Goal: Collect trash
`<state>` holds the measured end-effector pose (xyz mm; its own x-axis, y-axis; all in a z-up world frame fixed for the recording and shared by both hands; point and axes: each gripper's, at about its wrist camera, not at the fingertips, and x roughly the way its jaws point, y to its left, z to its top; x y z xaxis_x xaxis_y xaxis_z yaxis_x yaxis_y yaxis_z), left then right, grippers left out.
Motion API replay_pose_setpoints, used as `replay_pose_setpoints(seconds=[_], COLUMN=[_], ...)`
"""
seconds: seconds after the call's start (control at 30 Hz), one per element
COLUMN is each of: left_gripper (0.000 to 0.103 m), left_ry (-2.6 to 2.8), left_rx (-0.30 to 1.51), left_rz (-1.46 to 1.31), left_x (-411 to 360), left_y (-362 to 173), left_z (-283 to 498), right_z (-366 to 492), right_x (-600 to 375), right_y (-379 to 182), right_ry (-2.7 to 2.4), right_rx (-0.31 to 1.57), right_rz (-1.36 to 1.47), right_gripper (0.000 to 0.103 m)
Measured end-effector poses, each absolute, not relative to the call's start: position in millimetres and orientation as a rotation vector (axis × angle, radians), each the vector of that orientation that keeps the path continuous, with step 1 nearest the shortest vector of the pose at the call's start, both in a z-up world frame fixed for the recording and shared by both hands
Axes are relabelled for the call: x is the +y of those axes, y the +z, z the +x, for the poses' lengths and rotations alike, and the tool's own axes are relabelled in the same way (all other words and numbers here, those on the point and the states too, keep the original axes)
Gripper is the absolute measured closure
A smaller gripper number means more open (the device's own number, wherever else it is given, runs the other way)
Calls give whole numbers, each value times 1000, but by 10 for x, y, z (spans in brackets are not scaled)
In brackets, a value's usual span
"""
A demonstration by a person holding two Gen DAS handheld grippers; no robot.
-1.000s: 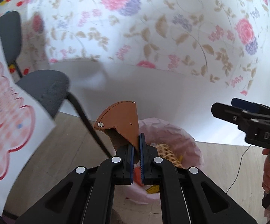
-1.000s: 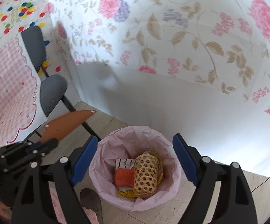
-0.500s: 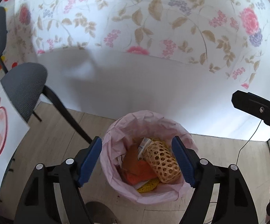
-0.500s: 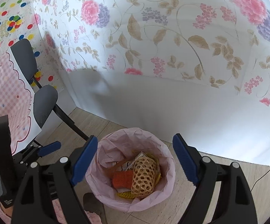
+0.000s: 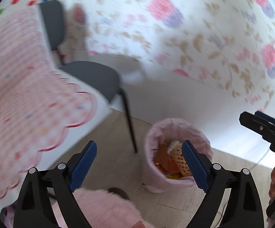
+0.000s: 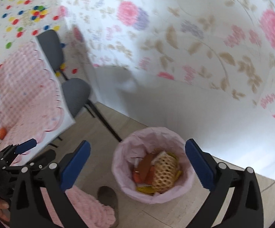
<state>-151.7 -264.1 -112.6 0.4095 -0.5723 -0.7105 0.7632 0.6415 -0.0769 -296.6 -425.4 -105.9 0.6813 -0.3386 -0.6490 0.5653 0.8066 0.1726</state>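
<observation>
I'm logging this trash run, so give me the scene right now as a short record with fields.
bin: pink-lined trash bin on the floor by the wall
contents: brown flap, woven basket, orange and yellow scraps
left gripper: jaws open, empty
right gripper: jaws open, empty, aimed at the bin
nearby: grey chair, table with pink cloth, pink slipper
on the table: small orange thing, too blurred to name
</observation>
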Motion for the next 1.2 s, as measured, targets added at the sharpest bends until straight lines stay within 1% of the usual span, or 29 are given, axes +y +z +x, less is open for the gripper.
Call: replay_pose_setpoints(seconds=[0.23, 0.43, 0.63, 0.87, 1.2], left_gripper=[12, 12, 12, 12, 12], left_ry=[-591, -339, -150, -71, -78], left_rx=[747, 771, 736, 729, 727], left_rz=[235, 210, 169, 145, 151], left_x=[-1667, -872, -291, 52, 89], left_y=[-742, -573, -363, -260, -265], left_z=[-1506, -1622, -1780, -1927, -1845], right_z=[-2619, -2393, -2320, -2327, -2275], right_x=[-3588, -2880, -2421, -2187, -2275], right_y=[-654, -376, -271, -233, -280], right_ry=[-324, -139, -22, 20, -22], right_rx=[615, 598, 604, 601, 619], right_rz=[243, 102, 18, -13, 3], right_gripper=[5, 5, 5, 5, 5])
